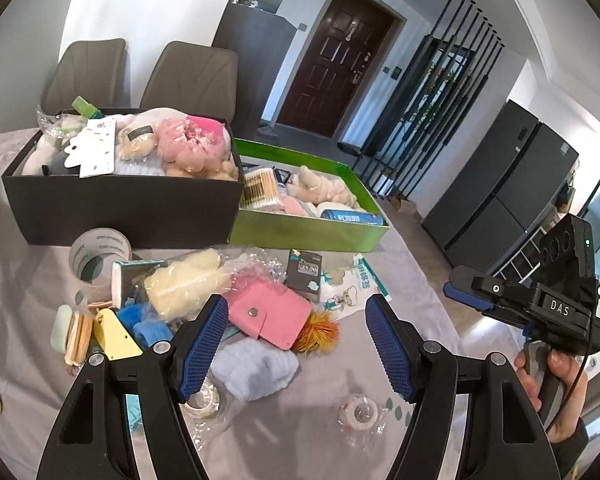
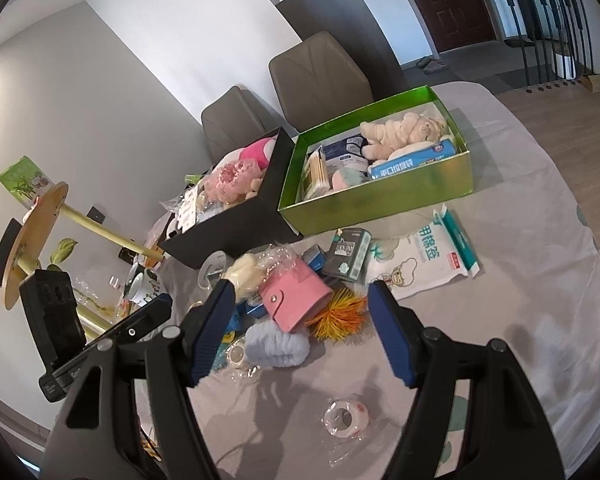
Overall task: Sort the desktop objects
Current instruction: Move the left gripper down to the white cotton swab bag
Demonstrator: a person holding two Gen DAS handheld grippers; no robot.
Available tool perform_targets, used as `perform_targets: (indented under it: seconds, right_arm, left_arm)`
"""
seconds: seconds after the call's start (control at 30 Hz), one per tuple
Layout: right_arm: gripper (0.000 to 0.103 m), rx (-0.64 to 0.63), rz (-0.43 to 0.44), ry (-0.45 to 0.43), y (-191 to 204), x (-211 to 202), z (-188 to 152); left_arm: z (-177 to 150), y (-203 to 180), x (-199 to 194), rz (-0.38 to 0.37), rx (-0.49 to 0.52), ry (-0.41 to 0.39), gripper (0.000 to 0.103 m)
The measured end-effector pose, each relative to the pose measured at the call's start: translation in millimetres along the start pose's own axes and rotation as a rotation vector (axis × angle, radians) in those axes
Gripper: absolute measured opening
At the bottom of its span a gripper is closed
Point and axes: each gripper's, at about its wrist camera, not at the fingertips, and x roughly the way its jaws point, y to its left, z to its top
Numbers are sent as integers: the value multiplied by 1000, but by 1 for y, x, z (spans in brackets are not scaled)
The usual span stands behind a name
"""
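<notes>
A heap of loose items lies on the grey tablecloth: a pink snap wallet (image 1: 268, 314) (image 2: 296, 300), an orange spiky ball (image 1: 316, 332) (image 2: 340, 314), a pale blue fluffy band (image 1: 256, 372) (image 2: 276, 346), a cream plush in plastic (image 1: 188, 280) and a dark packet (image 1: 304, 272) (image 2: 348, 258). A small wrapped tape roll (image 1: 358, 414) (image 2: 346, 416) lies nearest me. My left gripper (image 1: 297, 304) hovers open above the heap, holding nothing. My right gripper (image 2: 302, 286) is also open and empty over the same heap.
Behind the heap stand a black box (image 1: 120, 208) (image 2: 236, 232) full of plush toys and a green box (image 1: 308, 228) (image 2: 380, 200) holding swabs, a bear and packets. A large tape roll (image 1: 100, 256) and a white cotton pack (image 2: 420, 264) flank the heap. Two chairs stand beyond the table.
</notes>
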Motion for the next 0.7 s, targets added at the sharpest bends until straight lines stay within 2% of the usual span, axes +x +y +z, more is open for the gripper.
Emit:
perform_targets:
  seconds: [0.2, 0.7]
  right_arm:
    - [69, 13, -16, -6, -7, -2, 1]
    - [69, 71, -39, 20, -53, 14, 12]
  left_arm:
    - [0, -8, 15, -25, 14, 25, 72]
    - [2, -32, 77, -48, 50, 117, 72]
